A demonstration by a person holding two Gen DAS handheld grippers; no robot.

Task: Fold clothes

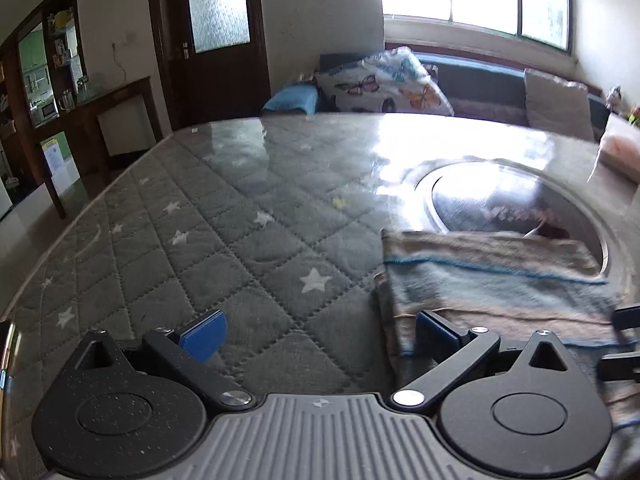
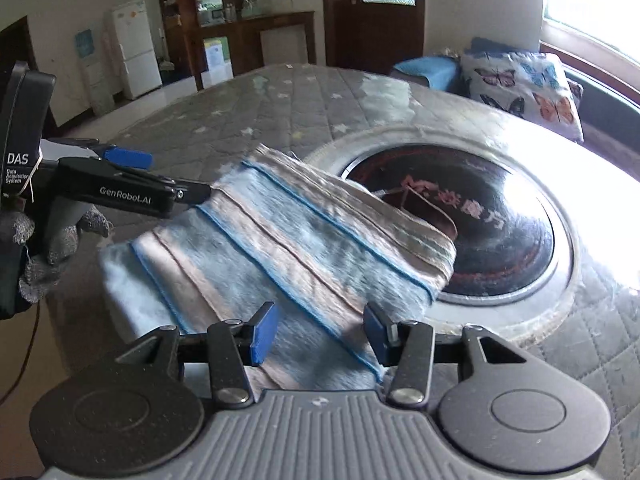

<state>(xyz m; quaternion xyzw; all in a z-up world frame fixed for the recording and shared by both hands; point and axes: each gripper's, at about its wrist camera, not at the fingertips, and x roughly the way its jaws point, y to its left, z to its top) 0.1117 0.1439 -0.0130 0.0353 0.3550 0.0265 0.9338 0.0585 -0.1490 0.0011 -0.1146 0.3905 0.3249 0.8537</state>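
- Living room: quilted grey star-print cover under clear film on the surface, dark wood door and cabinet behind, white fridge far left, bright window at right.
- Striped blue-and-beige folded cloth lying flat on the surface; long axis diagonal in the right wrist view, from near-left to far-right; stripes running along the same line.
- Far-right end of cloth overlapping the rim of a round inset hotplate with a dark glass centre.
- Butterfly-print cushion and blue folded item on the sofa beyond the surface, well apart from the cloth.
- Left gripper: fingers wide apart, empty, right fingertip at the cloth's near-left edge.
- Right gripper: fingers apart, low over the cloth's near end, clamped on nothing.
- Gloved left hand on the left gripper's handle.
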